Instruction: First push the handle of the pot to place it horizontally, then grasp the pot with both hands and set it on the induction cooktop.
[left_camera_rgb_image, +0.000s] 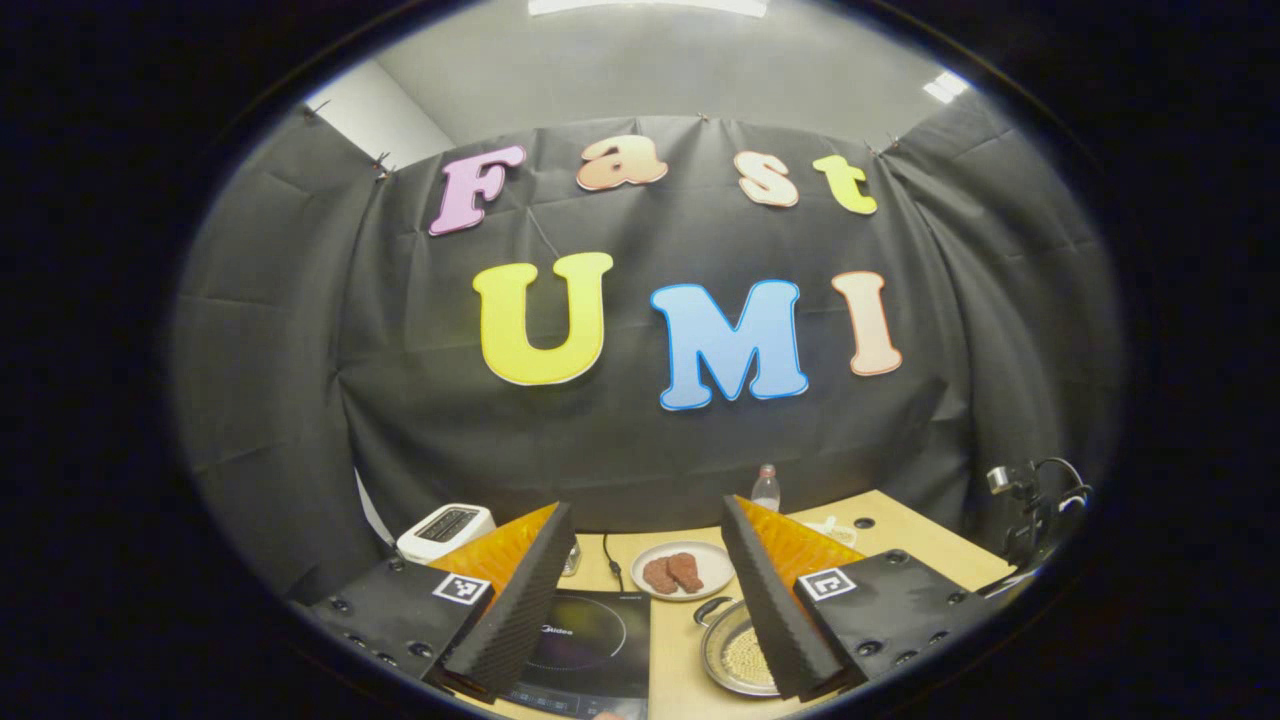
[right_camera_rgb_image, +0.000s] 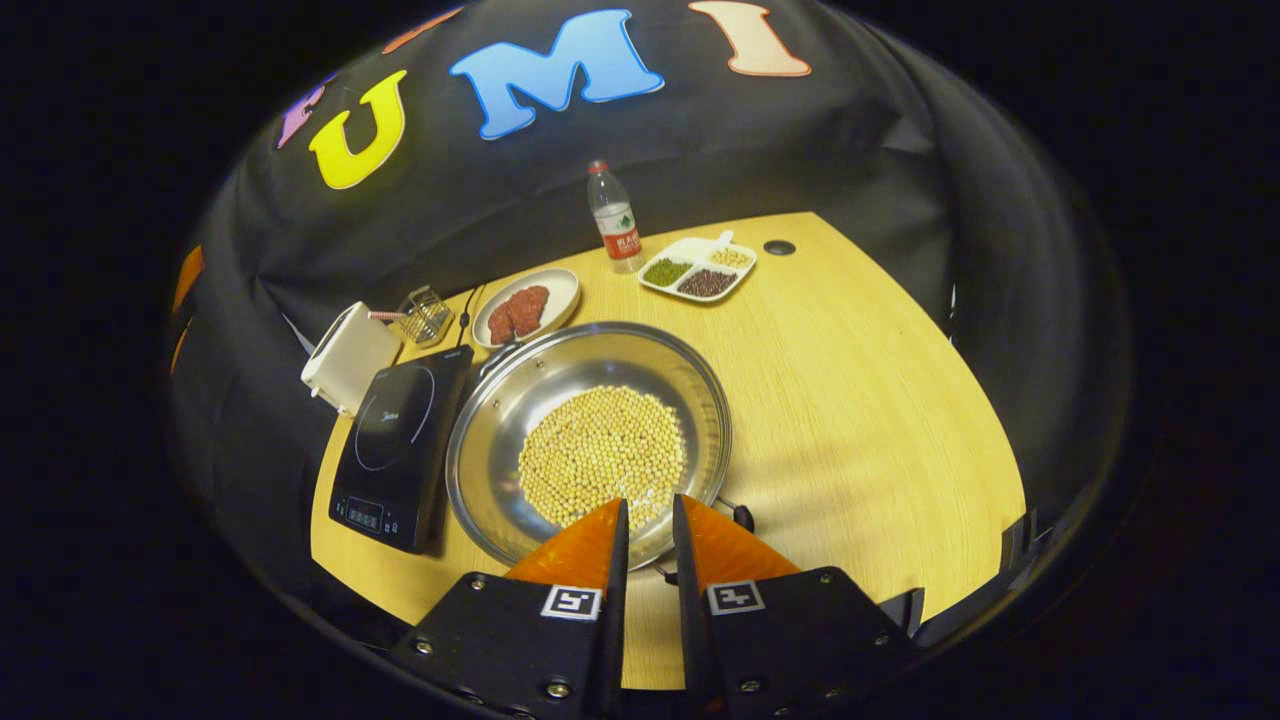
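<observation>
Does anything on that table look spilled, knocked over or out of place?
Nothing stands out. The beans lie inside the pot, which sits flat beside the induction cooktop; the bottle stands upright, and the meat stays on its plate.

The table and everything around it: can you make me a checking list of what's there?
Surface: wooden table, round hole near its far edge.
Job's things: steel pot holding pale beans, beside the black induction cooktop, not on it. One handle points at the meat plate, the other lies near the right gripper.
Clutter: plate of meat, divided dish of beans, water bottle, white toaster, small wire basket.
Grippers: left gripper open, raised above the table; right gripper nearly closed, over the pot's near rim, holding nothing.
Cables: black cord behind the cooktop.
Surroundings: black cloth wall.
</observation>
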